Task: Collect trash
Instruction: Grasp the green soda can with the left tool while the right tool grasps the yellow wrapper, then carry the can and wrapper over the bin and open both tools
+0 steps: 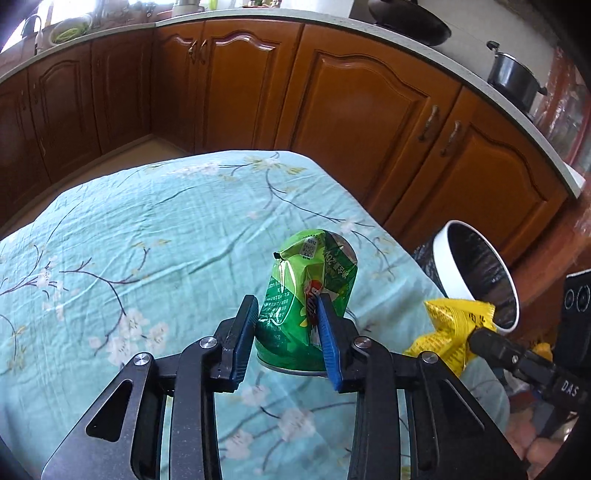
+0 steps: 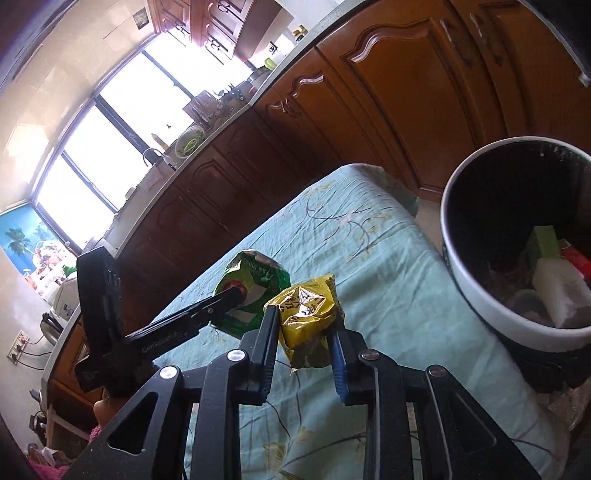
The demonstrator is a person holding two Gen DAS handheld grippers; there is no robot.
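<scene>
Brown wooden cabinet doors [image 1: 354, 110] with arched panels are seen beneath a pale countertop [image 1: 258, 16], and a table is covered by a wrinkled teal cloth [image 1: 129, 240] printed with blossom branches. Just beside the table's edge, a round white-rimmed trash bin [image 2: 476, 295] with a dark inside is seen, scraps already lying in it. A crumpled green foil snack bag [image 1: 306, 291] is pinched between the blue pads of the left gripper [image 1: 288, 317] above the cloth. A smaller, crinkled yellow wrapper [image 2: 306, 317] is clamped in the right gripper [image 2: 304, 325], near the bin.
</scene>
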